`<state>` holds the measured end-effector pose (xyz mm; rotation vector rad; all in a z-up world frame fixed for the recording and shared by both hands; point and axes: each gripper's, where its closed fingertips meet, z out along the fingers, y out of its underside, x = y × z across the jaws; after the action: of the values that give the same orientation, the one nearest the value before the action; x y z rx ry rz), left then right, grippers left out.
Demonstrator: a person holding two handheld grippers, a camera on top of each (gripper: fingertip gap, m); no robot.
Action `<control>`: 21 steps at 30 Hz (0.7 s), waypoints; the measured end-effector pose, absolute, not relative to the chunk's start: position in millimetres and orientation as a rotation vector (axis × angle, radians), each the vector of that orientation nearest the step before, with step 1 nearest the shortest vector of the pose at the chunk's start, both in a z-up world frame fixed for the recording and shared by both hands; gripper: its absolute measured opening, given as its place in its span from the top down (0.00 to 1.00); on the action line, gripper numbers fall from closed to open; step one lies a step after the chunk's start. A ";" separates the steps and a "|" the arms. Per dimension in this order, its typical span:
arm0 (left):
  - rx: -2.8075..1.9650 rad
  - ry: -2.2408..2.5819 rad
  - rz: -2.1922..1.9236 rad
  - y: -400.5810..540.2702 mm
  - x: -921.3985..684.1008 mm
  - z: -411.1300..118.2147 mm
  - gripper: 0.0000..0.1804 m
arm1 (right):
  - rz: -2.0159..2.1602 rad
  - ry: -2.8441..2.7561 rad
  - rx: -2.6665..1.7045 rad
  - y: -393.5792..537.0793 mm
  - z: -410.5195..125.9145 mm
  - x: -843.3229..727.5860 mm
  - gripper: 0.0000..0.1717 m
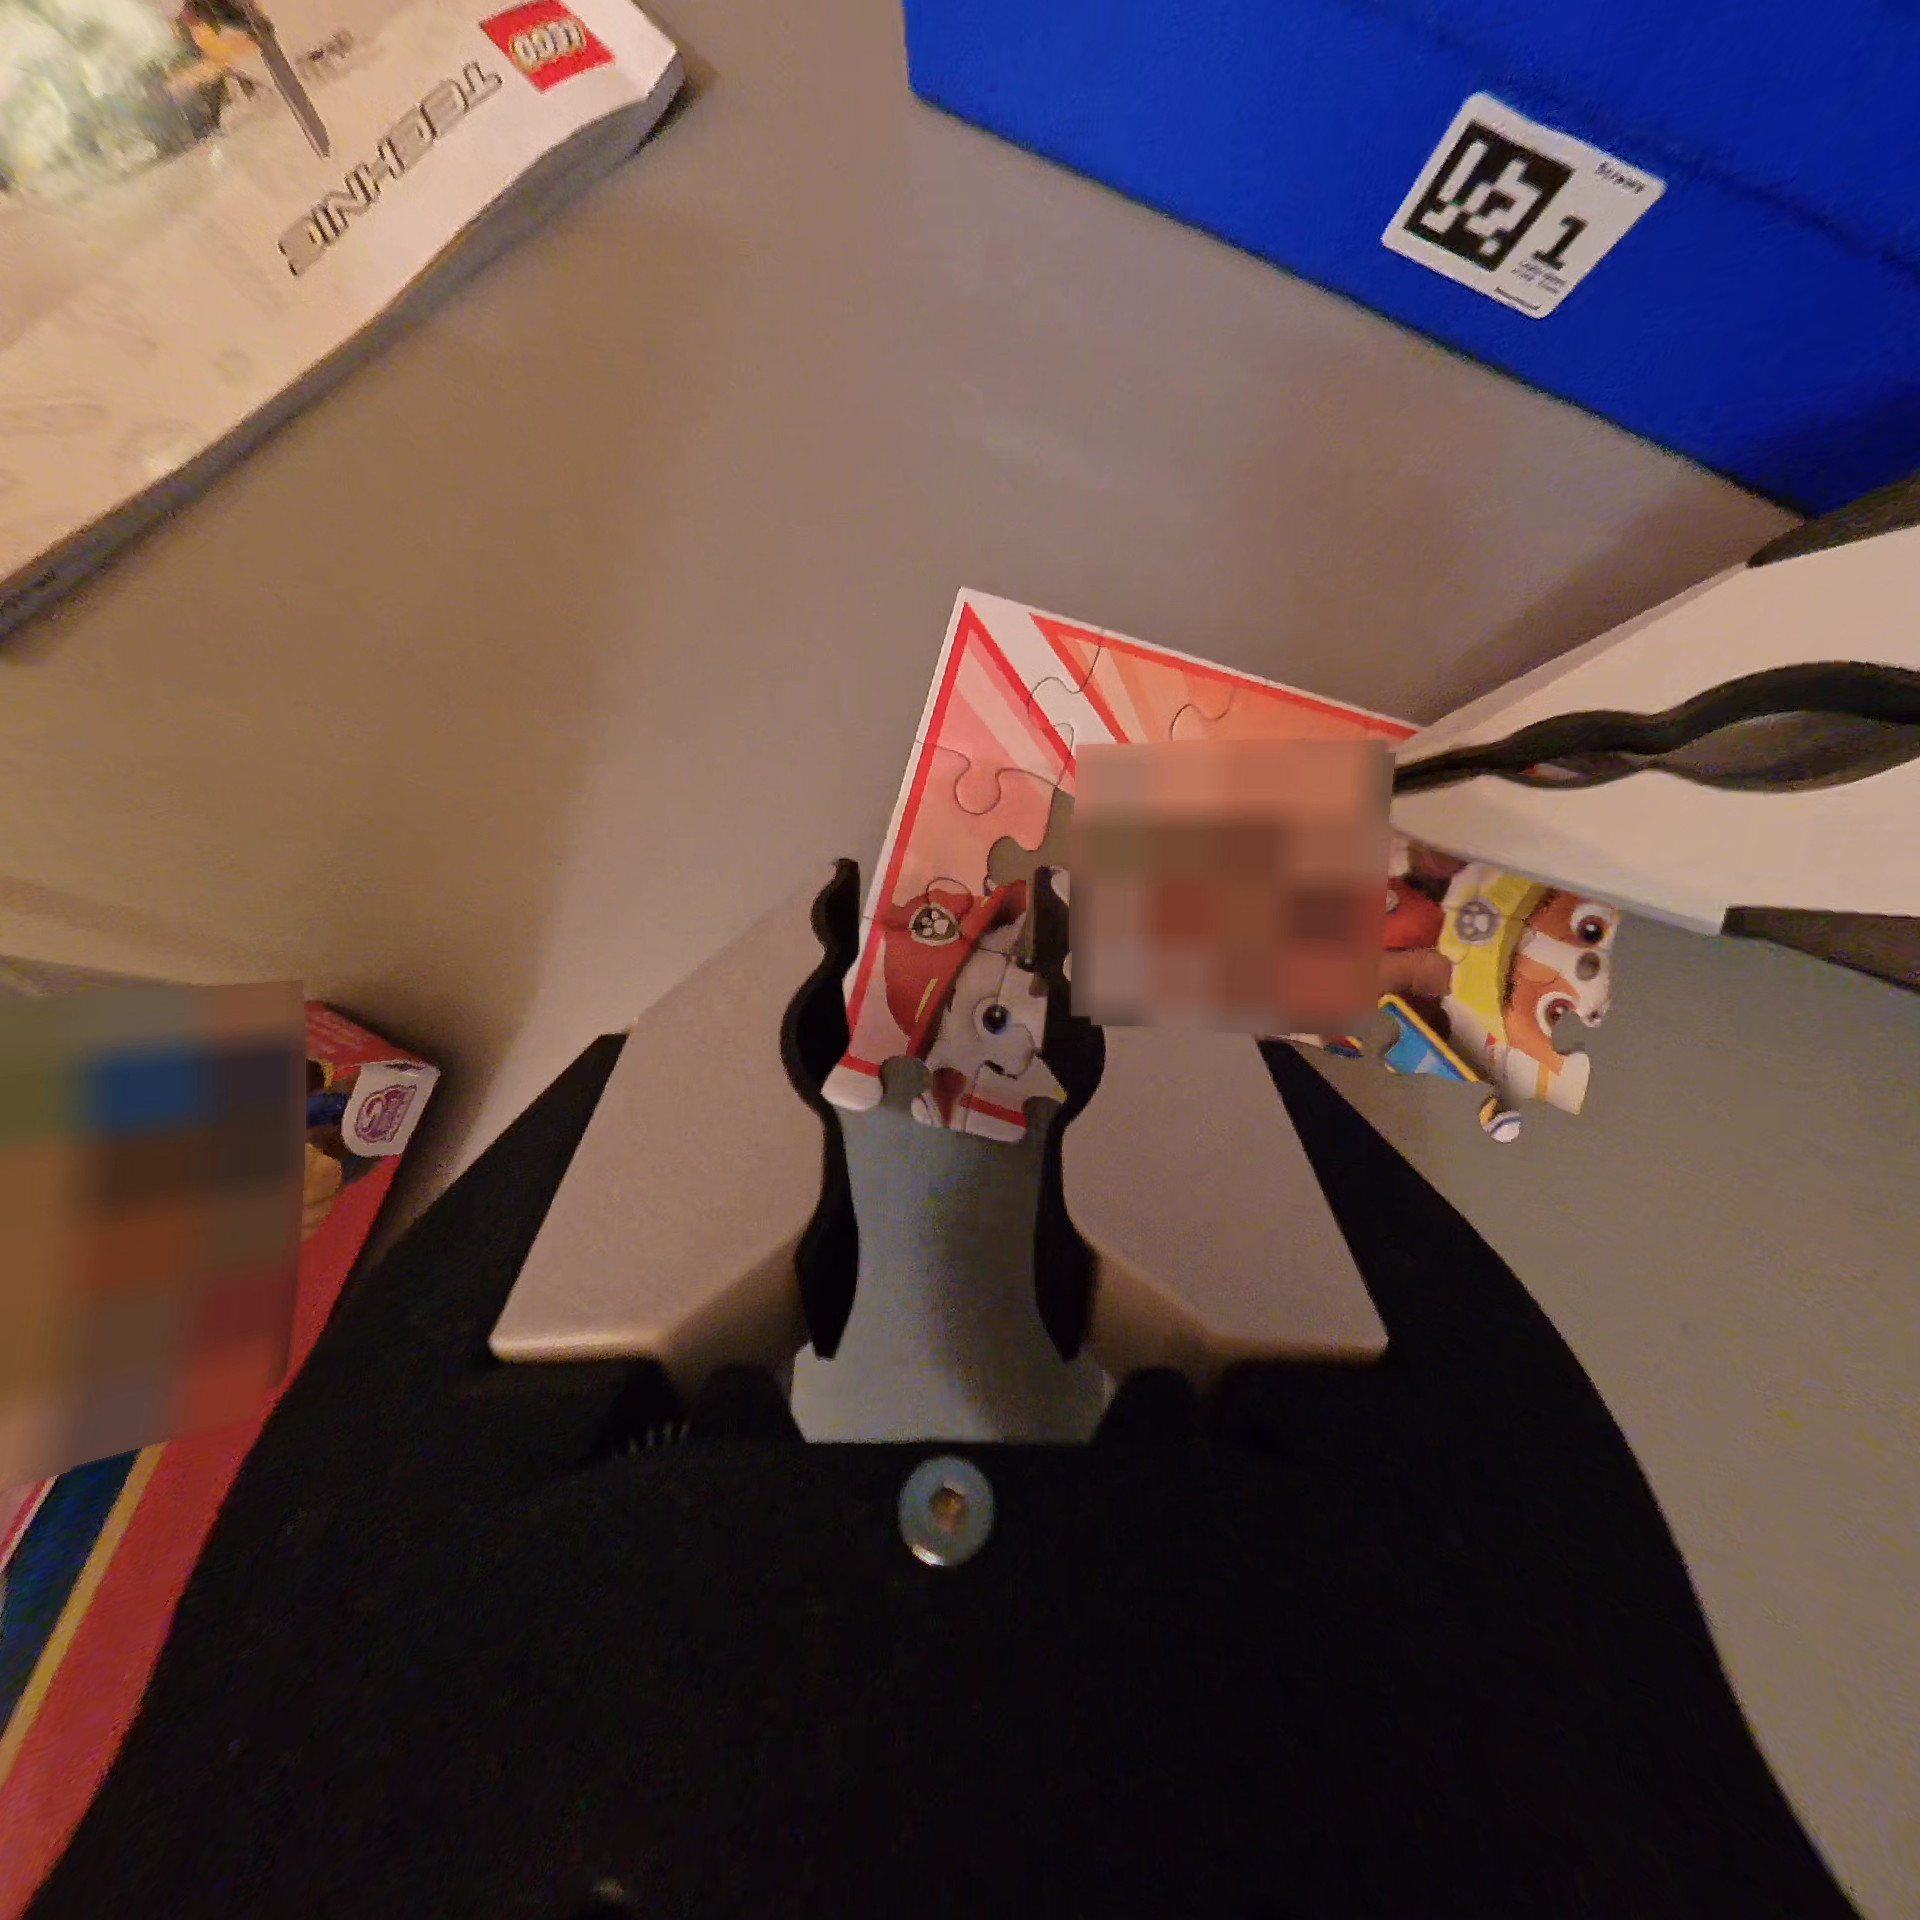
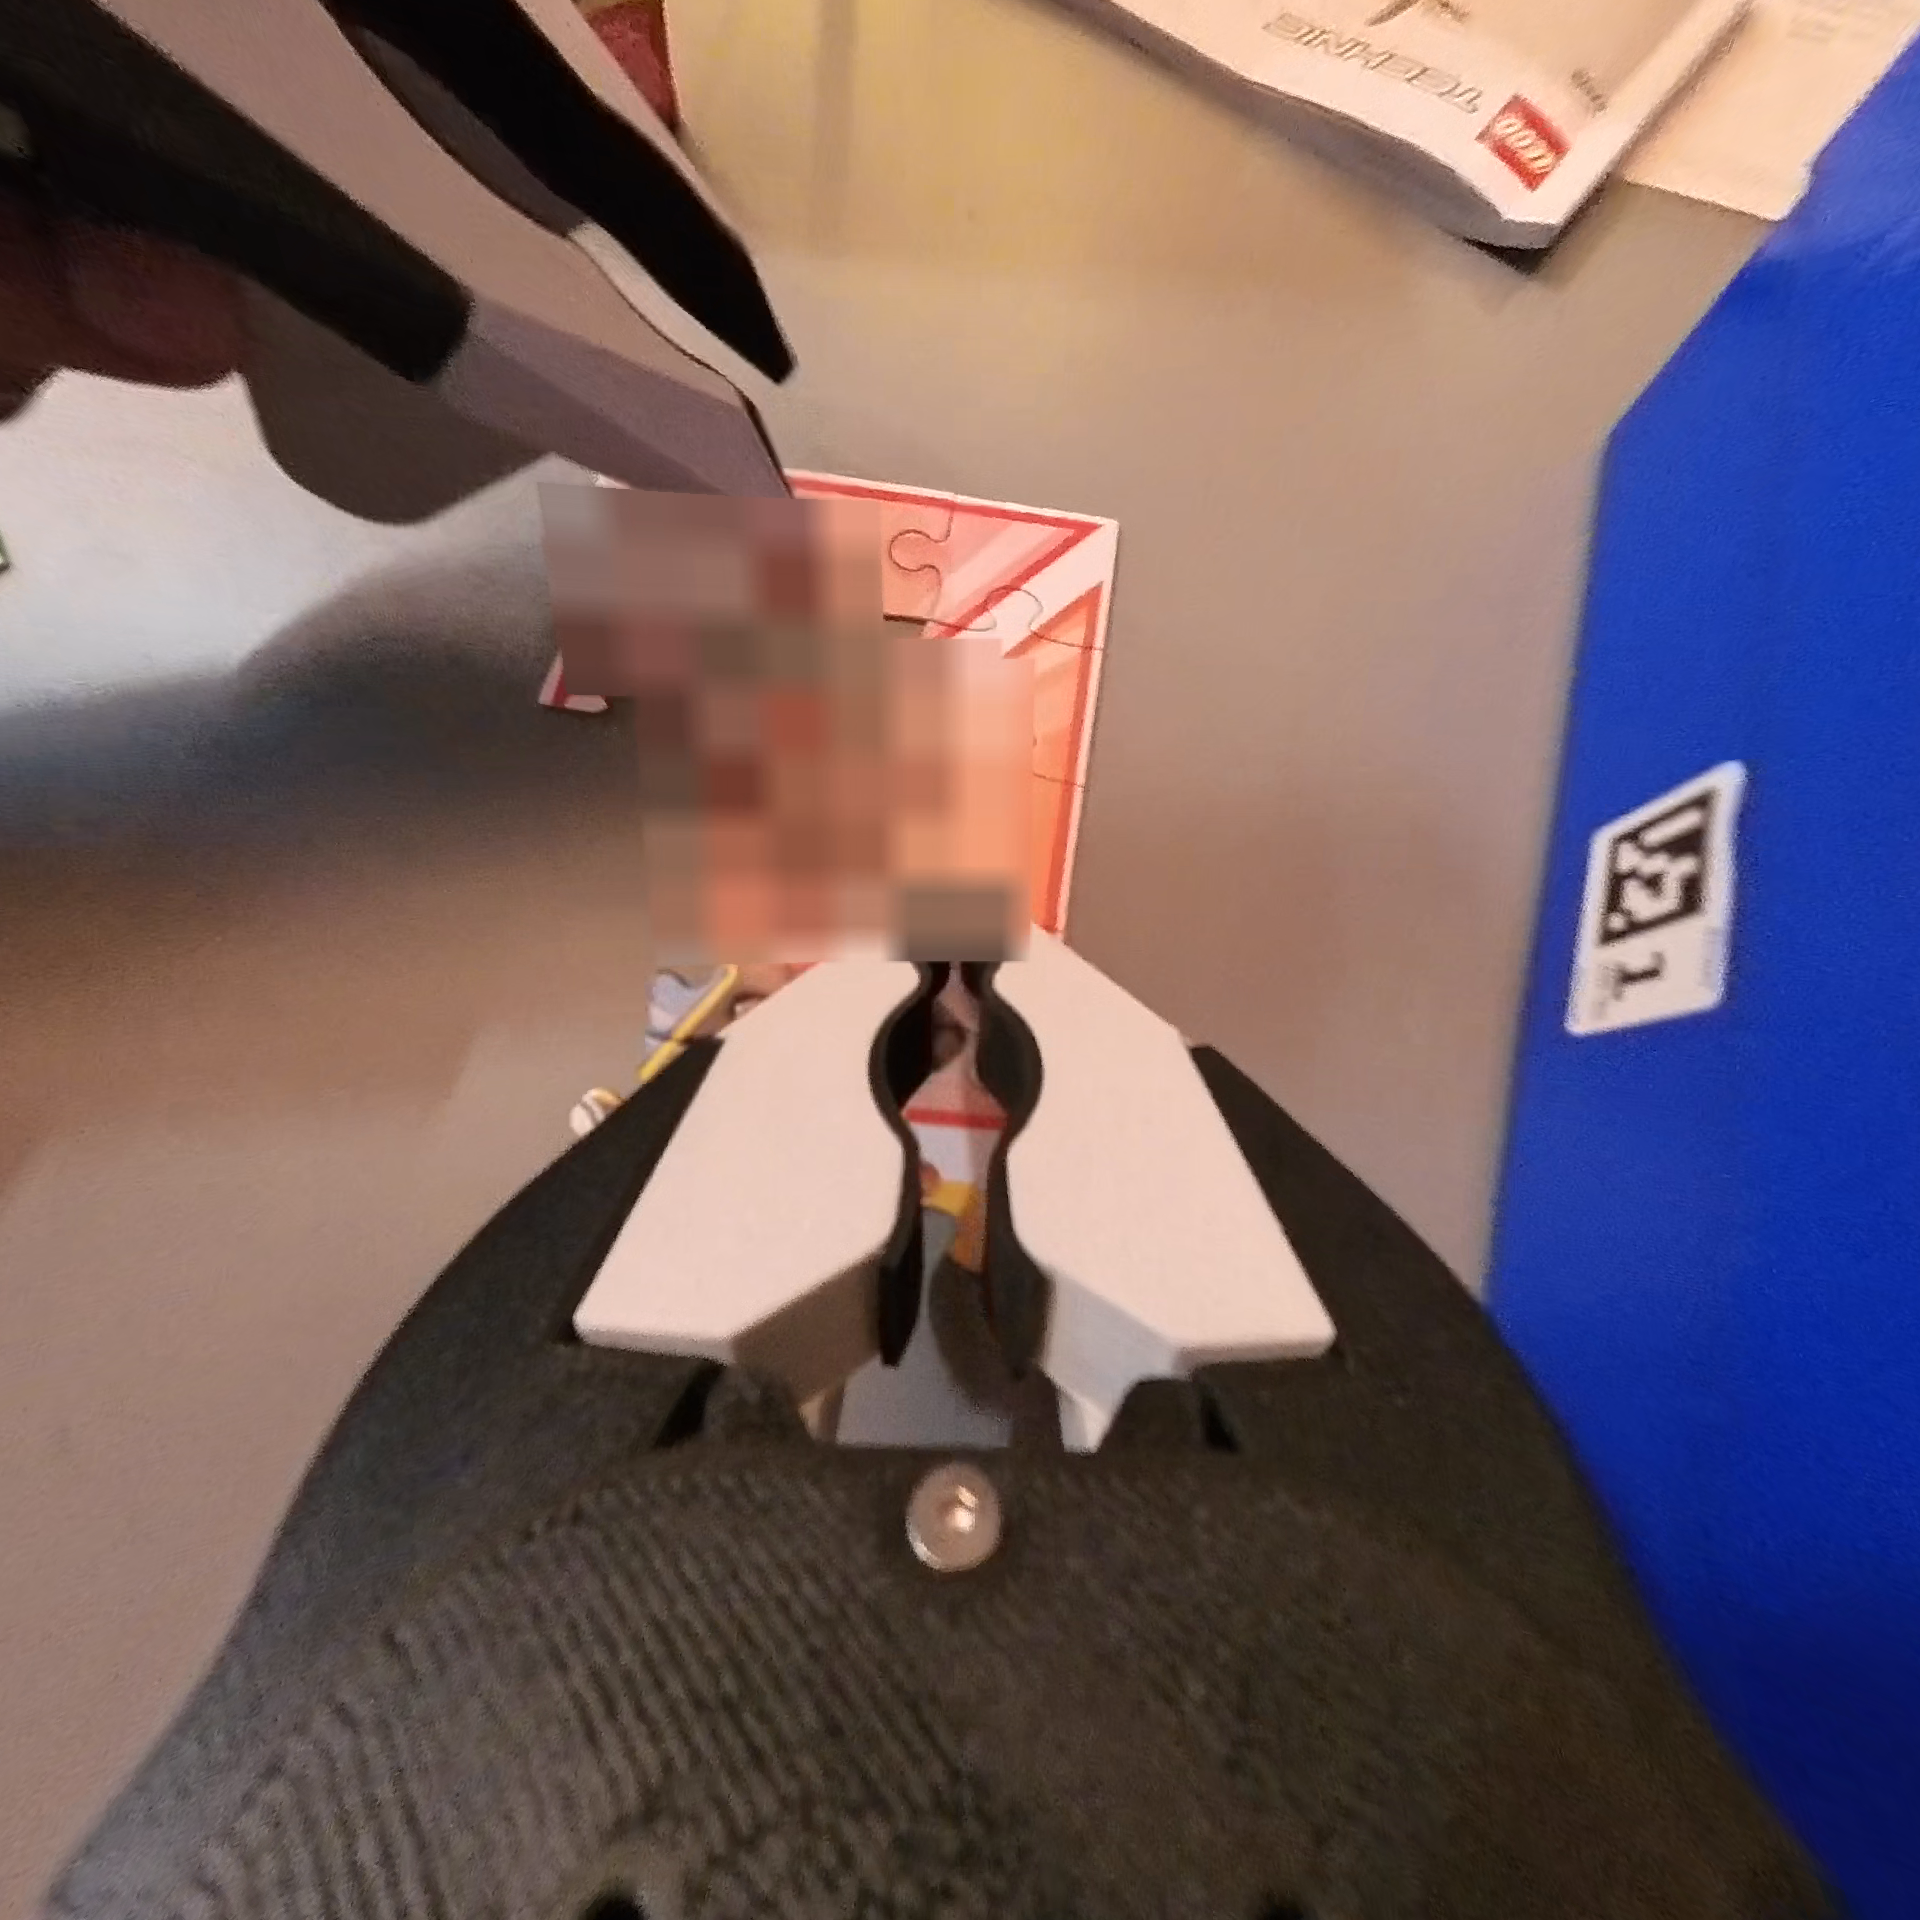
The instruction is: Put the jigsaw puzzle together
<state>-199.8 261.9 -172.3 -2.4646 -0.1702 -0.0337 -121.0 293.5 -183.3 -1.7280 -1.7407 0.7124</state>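
Note:
A partly joined cartoon jigsaw puzzle (image 1: pixel 997 748) with a red border lies flat on the grey table (image 1: pixel 675 520). My left gripper (image 1: pixel 945 883) hovers over its left part. Its jaws stand apart and the puzzle picture shows between the pads, with nothing pressed between them. My right gripper (image 1: pixel 1397 774) comes in from the right with its black pads together, the tips at the puzzle's far right edge. In the right wrist view the right gripper (image 2: pixel 958 977) is over the puzzle (image 2: pixel 1070 665). A mosaic patch covers its very tips. The left gripper (image 2: pixel 774 426) reaches in from the upper left.
A blue box (image 1: pixel 1247 208) with a white marker sticker (image 1: pixel 1522 203) stands at the back right, close to the puzzle; it also shows in the right wrist view (image 2: pixel 1714 520). A white booklet (image 1: pixel 260 260) lies at the back left. A red puzzle carton (image 1: pixel 353 1143) sits at the near left. Spacing between my two grippers at the tips: around 9 centimeters. From my left tips it is roughly 10 centimeters to the red puzzle carton (image 1: pixel 353 1143); from my right, 20 centimeters.

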 end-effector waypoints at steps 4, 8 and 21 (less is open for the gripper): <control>-2.472 -0.163 0.020 248.9 -192.4 -159.3 0.82 | 0.665 -1.744 -1.752 297.1 -188.0 -104.1 1.00; -2.489 -0.199 0.107 222.2 -186.2 -154.4 0.82 | 0.689 -1.711 -1.741 296.0 -180.2 -92.5 0.99; -2.473 -0.364 -0.027 180.7 -134.8 -178.2 0.81 | 0.801 -1.616 -1.802 289.8 -188.0 -65.7 0.86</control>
<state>-134.8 180.7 -178.2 -2.4731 -0.3638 -0.0274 -65.7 289.8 -188.0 -1.8021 -1.6162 0.8008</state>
